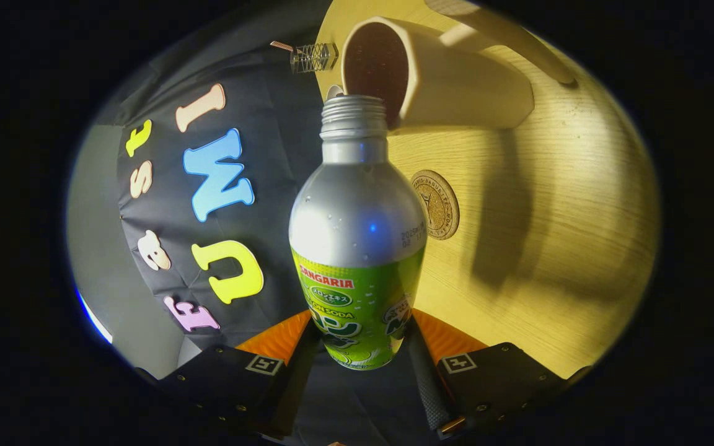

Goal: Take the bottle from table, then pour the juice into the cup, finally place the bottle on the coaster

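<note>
My gripper point(360, 347) is shut on a silver aluminium bottle point(357, 210) with a green label, both fingers pressing its lower body. The whole view is rolled about a quarter turn, so the bottle is tipped on its side. Its uncapped threaded mouth point(352, 108) sits right at the rim of a cream mug point(450, 80) with a dark inside. No stream of juice can be made out. A round cork coaster point(436, 204) lies on the wooden table point(555, 204), beside the bottle's shoulder and short of the mug.
A small wire-framed clear object point(313, 57) stands past the mug at the table's far edge. The mug's handle point(506, 43) points away from the bottle. Black booth cloth hangs behind the table.
</note>
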Available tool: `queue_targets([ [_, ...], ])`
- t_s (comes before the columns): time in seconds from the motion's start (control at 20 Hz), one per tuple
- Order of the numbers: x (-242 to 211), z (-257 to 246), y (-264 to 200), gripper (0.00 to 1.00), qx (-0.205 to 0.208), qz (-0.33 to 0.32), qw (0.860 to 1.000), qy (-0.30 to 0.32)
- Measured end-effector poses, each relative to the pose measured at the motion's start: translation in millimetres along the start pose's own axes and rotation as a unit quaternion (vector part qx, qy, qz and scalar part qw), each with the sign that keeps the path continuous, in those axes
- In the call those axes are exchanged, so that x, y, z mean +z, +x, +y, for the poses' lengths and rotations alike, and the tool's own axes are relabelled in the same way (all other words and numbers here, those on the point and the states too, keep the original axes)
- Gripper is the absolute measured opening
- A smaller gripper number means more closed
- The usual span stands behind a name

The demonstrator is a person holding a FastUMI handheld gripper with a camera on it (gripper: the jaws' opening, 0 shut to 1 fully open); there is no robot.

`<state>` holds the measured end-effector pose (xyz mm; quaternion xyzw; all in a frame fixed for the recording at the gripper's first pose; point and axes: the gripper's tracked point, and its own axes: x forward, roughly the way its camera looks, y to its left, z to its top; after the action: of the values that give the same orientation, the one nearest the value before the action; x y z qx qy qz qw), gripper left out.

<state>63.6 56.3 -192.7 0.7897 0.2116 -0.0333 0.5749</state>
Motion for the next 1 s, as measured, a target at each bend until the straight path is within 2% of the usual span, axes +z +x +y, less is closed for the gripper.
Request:
queue_targets([
  [1.0,7,16,7,0.77,0.0,-0.003,0.999,0.042],
])
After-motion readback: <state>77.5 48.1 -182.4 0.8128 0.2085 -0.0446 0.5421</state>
